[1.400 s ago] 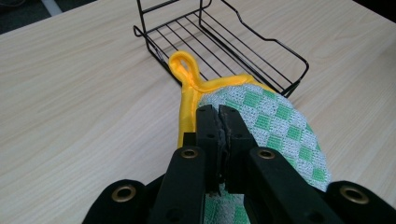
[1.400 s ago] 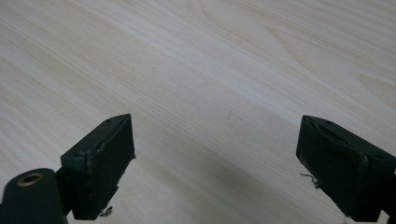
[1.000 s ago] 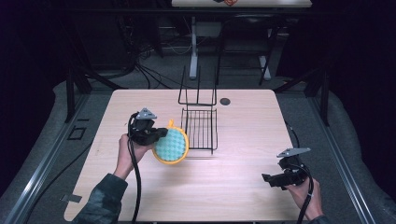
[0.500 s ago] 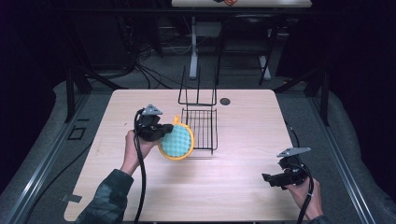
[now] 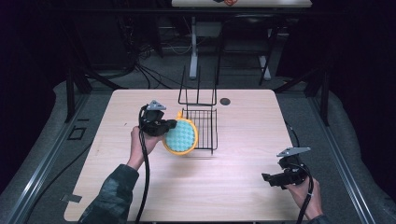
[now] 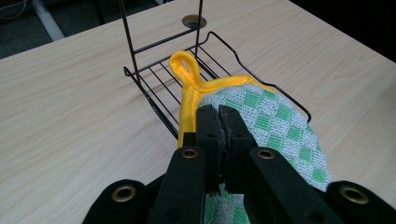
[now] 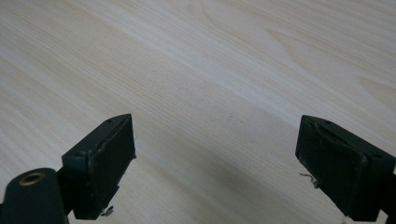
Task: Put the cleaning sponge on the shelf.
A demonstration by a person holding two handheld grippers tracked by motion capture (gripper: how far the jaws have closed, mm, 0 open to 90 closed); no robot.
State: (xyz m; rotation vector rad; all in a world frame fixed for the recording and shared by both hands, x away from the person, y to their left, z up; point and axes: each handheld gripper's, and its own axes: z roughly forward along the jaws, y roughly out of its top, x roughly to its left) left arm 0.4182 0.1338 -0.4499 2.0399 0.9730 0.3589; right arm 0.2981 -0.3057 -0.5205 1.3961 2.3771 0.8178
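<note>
Two grippers: one in each hand, both over the pale wooden table [image 5: 233,186].
Left gripper [image 5: 161,125]: left of table centre in the high view, held in the left hand [image 5: 137,144], its cable [image 5: 145,186] trailing back along the camouflage sleeve [image 5: 109,200].
Left jaw state: pads pressed together on the potholder [image 5: 181,136], pinching it near its yellow edge; in the left gripper view [image 6: 222,135] cloth shows on either side of the closed pads.
Potholder: round, green-and-white check face, yellow binding, yellow hanging loop [image 6: 184,65] at the far end.
Potholder position: lifted off the table, tilted, its shadow on the wood below; it hangs at the left front edge of the wire rack [image 5: 203,128].
Contact with rack: the loop end lies over the rack's near rail in the left gripper view; whether it actually touches the wire, cannot tell for certain from this angle.
Wire rack: black, flat grid base with low rim, tall upright frame [image 5: 198,88] at its far side; stands near the table's far-centre.
Grommet hole [image 5: 225,101]: dark round spot in the tabletop just right of the rack's upright frame.
Right gripper [image 5: 280,177]: near the table's right front corner, held in the right hand [image 5: 308,196], well apart from rack and potholder.
Right jaw state: spread wide, nothing between the pads [image 7: 100,163]; bare wood grain beneath them in the right gripper view.
</note>
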